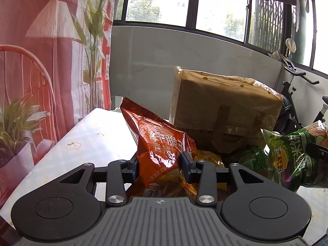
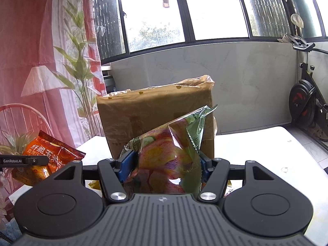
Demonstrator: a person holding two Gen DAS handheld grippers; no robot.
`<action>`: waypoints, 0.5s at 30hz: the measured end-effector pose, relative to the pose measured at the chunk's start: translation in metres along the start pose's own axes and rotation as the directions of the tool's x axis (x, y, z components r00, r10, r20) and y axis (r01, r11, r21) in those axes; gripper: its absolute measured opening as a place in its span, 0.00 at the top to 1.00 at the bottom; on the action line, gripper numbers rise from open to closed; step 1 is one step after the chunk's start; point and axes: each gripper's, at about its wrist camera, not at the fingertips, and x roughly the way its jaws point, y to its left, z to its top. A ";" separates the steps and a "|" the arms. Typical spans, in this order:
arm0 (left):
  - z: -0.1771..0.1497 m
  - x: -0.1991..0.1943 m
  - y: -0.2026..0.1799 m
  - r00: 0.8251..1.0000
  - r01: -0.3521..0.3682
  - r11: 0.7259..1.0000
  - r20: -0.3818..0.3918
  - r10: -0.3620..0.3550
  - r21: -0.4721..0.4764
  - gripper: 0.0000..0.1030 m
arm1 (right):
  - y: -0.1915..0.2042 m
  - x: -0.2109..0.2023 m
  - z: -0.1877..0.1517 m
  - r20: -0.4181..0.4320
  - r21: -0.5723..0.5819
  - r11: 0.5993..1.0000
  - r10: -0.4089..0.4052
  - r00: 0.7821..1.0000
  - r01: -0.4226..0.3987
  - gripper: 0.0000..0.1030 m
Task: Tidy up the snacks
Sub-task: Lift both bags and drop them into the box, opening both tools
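Both grippers clamping snack bags, lifted over the table.

Left gripper [image 1: 158, 164] is pinching the crinkled red-orange foil chip bag [image 1: 157, 143] between its blue pads, bag standing upright with the serrated top edge pointing to 11 o'clock. Right gripper [image 2: 164, 164] is squeezing the green clear-window bag of coloured chips [image 2: 170, 153], top corner leaning to 1 o'clock. Yellow packet [image 1: 207, 156] and another green packet [image 1: 253, 160] are lying below at 3 o'clock of the red bag. Plastic-wrapped brown cardboard box [image 2: 155, 119] is standing at 12 o'clock behind them on the white floral-print table [image 1: 82, 141].
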 end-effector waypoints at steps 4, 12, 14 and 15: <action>0.025 0.000 0.003 0.999 -0.020 1.000 0.040 0.019 0.013 0.59 | -0.006 -0.002 0.013 0.034 0.005 1.000 -0.017 0.999 0.017 0.38; 0.084 -0.001 -0.012 0.989 -0.005 0.997 0.149 -0.006 0.074 0.59 | -0.019 0.003 0.059 0.123 0.005 0.999 -0.049 0.991 0.049 0.38; 0.098 -0.001 -0.020 0.985 0.008 0.996 0.169 -0.024 0.093 0.59 | -0.023 0.008 0.072 0.140 0.011 0.999 -0.051 0.989 0.050 0.38; 0.104 0.002 -0.023 0.984 0.014 0.995 0.175 -0.032 0.101 0.59 | -0.024 0.011 0.078 0.148 0.015 0.999 -0.050 0.988 0.048 0.38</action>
